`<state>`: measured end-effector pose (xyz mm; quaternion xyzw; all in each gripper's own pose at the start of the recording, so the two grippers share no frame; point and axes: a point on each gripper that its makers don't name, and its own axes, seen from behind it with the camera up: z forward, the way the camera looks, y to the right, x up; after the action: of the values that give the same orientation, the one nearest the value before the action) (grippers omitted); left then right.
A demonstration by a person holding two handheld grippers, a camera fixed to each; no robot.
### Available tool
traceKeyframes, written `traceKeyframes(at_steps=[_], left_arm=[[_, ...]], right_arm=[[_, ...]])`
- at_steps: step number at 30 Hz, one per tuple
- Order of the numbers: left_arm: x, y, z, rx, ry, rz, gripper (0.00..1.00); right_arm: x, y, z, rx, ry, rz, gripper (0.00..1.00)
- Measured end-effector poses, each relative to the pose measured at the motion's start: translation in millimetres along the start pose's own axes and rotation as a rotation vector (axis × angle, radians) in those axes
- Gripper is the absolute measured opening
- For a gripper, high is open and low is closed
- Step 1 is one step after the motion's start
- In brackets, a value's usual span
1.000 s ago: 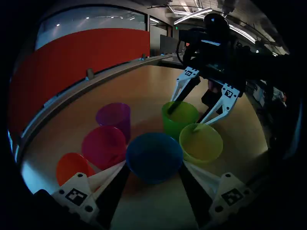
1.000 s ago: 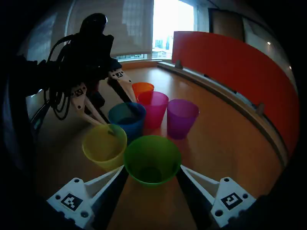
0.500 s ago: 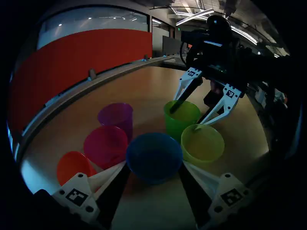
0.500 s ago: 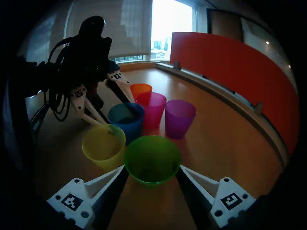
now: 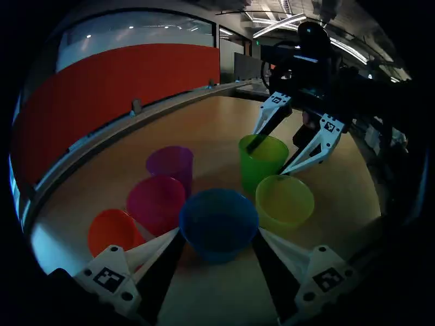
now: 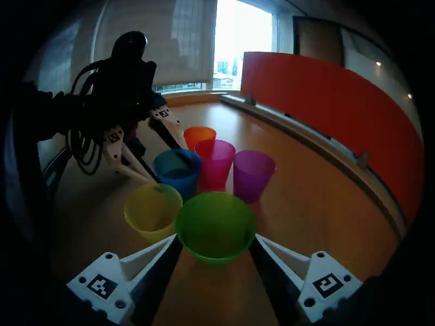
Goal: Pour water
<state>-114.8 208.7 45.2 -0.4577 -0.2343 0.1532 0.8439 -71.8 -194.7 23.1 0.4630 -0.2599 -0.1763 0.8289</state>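
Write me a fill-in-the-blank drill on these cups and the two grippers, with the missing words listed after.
1. The left gripper grips the ___ cup.
2. The green cup sits between the fingers of the ___ gripper.
3. Between the orange cup and the purple cup stands the ___ cup.
4. There are ___ cups in all.
Missing words: blue; right; pink; six.

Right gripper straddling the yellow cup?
No, the fingers of the right gripper flank the green cup; the yellow cup is beside it.
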Motion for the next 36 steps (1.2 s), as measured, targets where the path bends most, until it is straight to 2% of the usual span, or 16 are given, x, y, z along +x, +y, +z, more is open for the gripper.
traceKeyframes(at_steps=[8,17,27,36], left_arm=[[19,-2.9,-18.2,0.044,0.066,-0.018,0.83],[45,-4.7,-48.0,0.101,0.155,-0.032,0.83],[72,0.8,-81.4,0.139,0.247,-0.041,0.83],[93,5.2,-101.9,0.166,0.319,-0.047,0.83]], right_arm=[[18,-3,-13.1,-0.016,0.030,-0.012,0.88],[48,-10,-30.4,-0.045,0.078,-0.038,0.88],[76,-23,-47.3,-0.067,0.133,-0.051,0.88],[95,-30,-58.8,-0.082,0.192,-0.041,0.88]])
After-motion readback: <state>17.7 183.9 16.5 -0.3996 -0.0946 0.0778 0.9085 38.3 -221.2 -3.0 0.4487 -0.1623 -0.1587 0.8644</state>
